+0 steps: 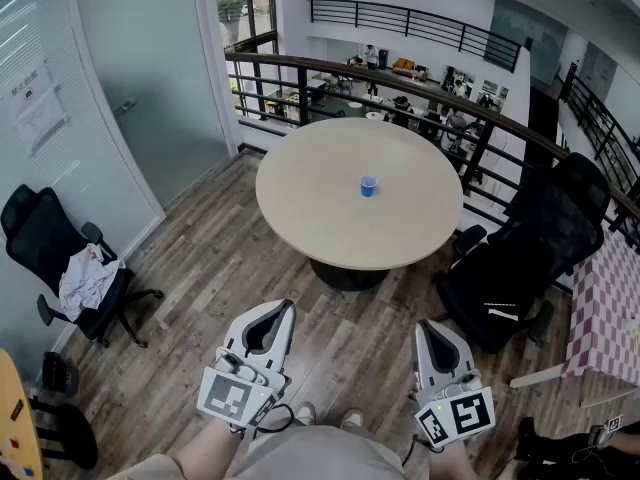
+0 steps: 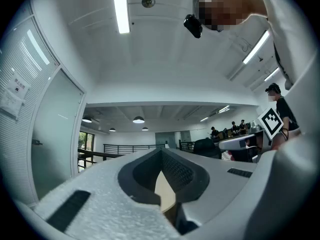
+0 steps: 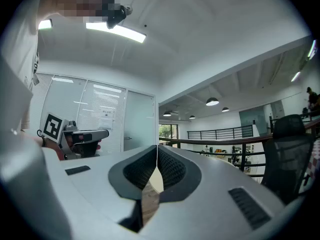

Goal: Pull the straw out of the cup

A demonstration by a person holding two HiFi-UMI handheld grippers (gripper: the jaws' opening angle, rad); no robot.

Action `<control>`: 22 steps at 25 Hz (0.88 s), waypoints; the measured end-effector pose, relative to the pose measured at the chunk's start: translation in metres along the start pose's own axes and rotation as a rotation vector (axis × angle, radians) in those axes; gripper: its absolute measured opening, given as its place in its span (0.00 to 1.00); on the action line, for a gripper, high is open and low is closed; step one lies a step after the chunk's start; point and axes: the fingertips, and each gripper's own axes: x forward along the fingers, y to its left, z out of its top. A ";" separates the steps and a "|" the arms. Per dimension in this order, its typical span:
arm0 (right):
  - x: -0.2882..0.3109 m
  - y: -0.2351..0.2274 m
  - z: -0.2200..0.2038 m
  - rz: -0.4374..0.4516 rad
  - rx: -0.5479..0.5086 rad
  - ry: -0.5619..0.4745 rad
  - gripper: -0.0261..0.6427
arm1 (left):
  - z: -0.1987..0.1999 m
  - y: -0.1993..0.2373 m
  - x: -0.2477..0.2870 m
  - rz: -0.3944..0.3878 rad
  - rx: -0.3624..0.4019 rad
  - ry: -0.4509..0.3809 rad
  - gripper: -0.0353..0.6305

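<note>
A small blue cup point(image 1: 368, 185) stands near the middle of a round beige table point(image 1: 310, 208), well ahead of me. It is too small in the head view to tell whether a straw is in it. My left gripper point(image 1: 286, 308) and right gripper point(image 1: 426, 325) are held low over the wooden floor, well short of the table, and point toward it. The left gripper point(image 2: 161, 155) has its jaws together with nothing between them. The right gripper point(image 3: 157, 152) also has its jaws together and holds nothing. The cup appears in neither gripper view.
A black office chair point(image 1: 528, 258) stands at the table's right side. Another black chair point(image 1: 50, 243) with a cloth on it stands by the glass wall at the left. A dark railing point(image 1: 400, 76) runs behind the table. A checkered tabletop point(image 1: 606, 308) is at the far right.
</note>
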 end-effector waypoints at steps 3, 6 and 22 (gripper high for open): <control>0.004 0.001 -0.001 0.011 -0.003 -0.002 0.08 | -0.005 0.005 0.001 0.011 0.001 0.011 0.07; 0.006 0.000 0.000 0.014 -0.003 -0.011 0.08 | -0.009 0.005 0.002 0.012 0.003 0.023 0.07; -0.015 -0.042 -0.013 0.012 0.028 0.010 0.08 | -0.026 -0.047 0.037 -0.035 0.023 0.075 0.07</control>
